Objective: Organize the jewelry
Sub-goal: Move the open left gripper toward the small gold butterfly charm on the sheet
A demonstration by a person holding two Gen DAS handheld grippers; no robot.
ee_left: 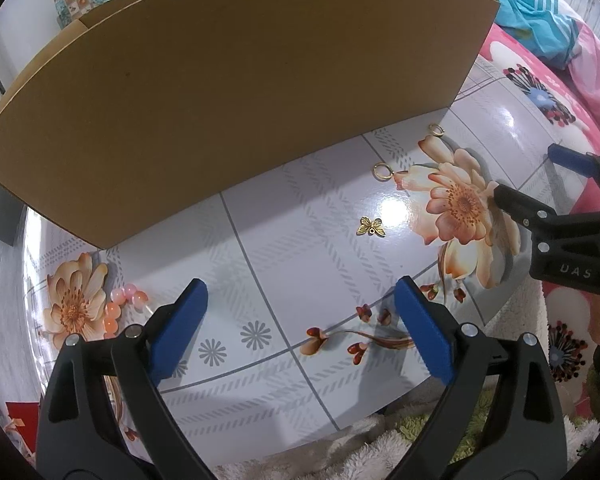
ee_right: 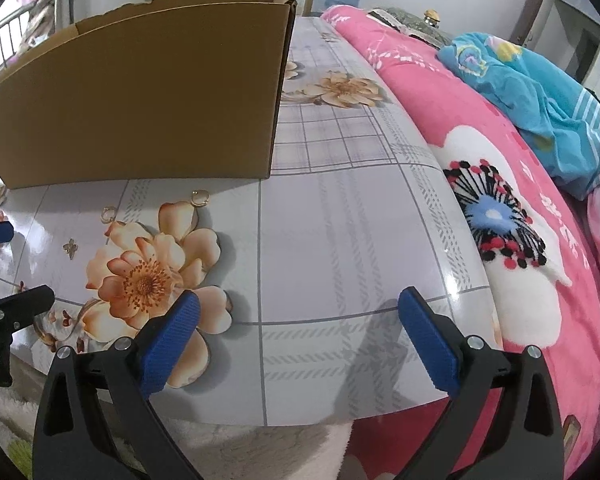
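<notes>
Both the left gripper (ee_left: 300, 320) and right gripper (ee_right: 298, 332) hover wide and empty over the table (ee_left: 300, 264); the butterfly charm (ee_left: 371, 227) and two rings (ee_left: 382, 171) lie loose near the cardboard box (ee_left: 220, 92), so picking one up looks next, needing a fine pinch

Can't see inside the cardboard box (ee_left: 228, 80) from either wrist cam, since its tall brown wall blocks everything behind it, including that stretch of the desk (ee_left: 300, 248). The pink bead string (ee_left: 124, 304) is half tucked behind my left claw (ee_left: 300, 332), so no idea how long it is, and in the right cam the little butterfly charm (ee_right: 71, 247) and the two gold rings (ee_right: 199, 197) are too tiny and glary to make out any detail. The right claw (ee_left: 540, 184) is chopped off by the left cam's edge.
</notes>
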